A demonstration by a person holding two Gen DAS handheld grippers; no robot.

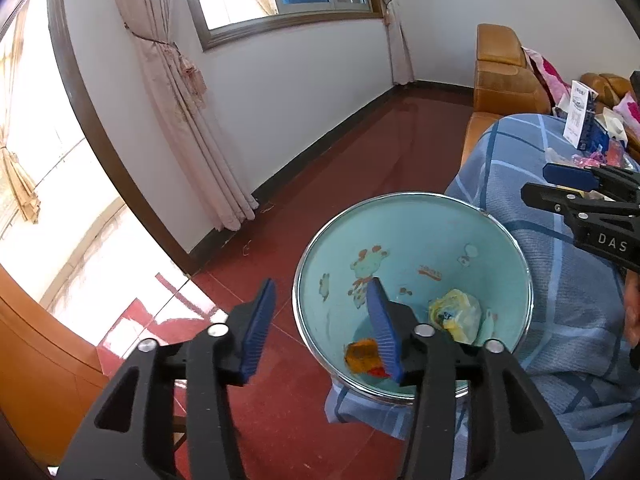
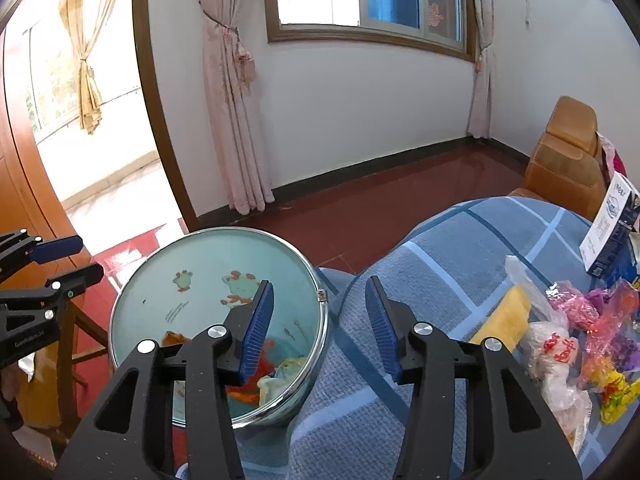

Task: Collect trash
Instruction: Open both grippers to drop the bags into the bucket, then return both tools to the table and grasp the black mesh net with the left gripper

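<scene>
Black arms with blue pads fill the bottom of the left wrist view: the left claw (image 1: 324,320) is seen released, its jaws apart with nothing between them. Its right pad is placed over the mouth of the turquoise bin (image 1: 412,240), which stands on the red floor (image 1: 280,240) in the lower centre. Inside the bin a crumpled yellowish wrapper (image 1: 456,312) and an orange piece of trash (image 1: 362,356) are lying. At the right edge the right claw (image 1: 560,186) is partly seen, above the blue checked blanket (image 1: 560,300).

Similar black arms are seen at the bottom of the right wrist view, where the right claw (image 2: 320,324) is also released and empty. It is held between the bin (image 2: 180,256), lower left, and the blanket (image 2: 460,248). On the blanket, at the lower right, a pile of trash (image 2: 572,344) in clear and coloured wrappers is lying, with a white and blue box (image 2: 610,228) just above it. The left claw (image 2: 76,258) is seen at the left edge.
</scene>
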